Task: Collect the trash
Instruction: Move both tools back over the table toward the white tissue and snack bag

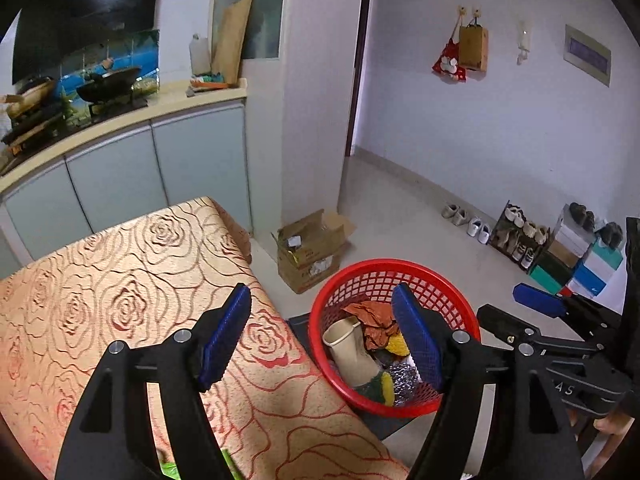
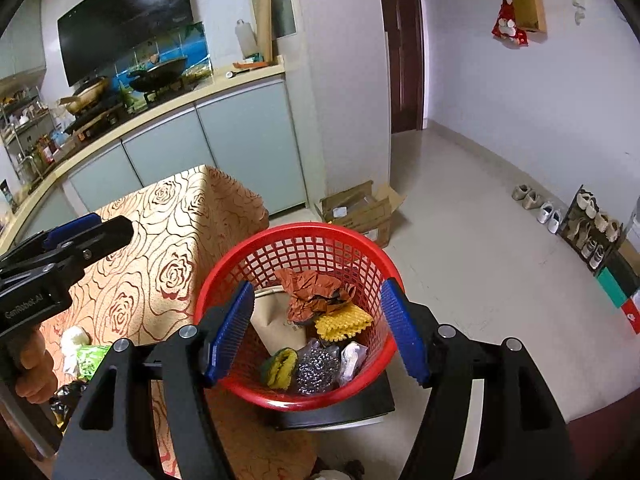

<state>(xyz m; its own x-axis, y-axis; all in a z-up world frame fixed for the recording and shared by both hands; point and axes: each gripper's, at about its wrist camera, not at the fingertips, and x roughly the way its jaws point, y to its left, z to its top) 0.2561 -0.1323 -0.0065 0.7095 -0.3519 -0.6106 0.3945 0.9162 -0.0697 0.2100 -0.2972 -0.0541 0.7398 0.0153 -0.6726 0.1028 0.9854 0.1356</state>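
Round red mesh basket [image 2: 298, 312] holds crumpled trash; maybe foil.

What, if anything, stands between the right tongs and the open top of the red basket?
Nothing visible does. The right tongs hang open and empty directly over the red basket, whose mouth is uncovered. Inside lie only collected items, such as the orange crumpled paper and the steel scourer.

Left gripper [image 2: 76, 236] body reads "GenRobot.AI"; right gripper [image 1: 536, 300] shows only "A S", rest hidden.
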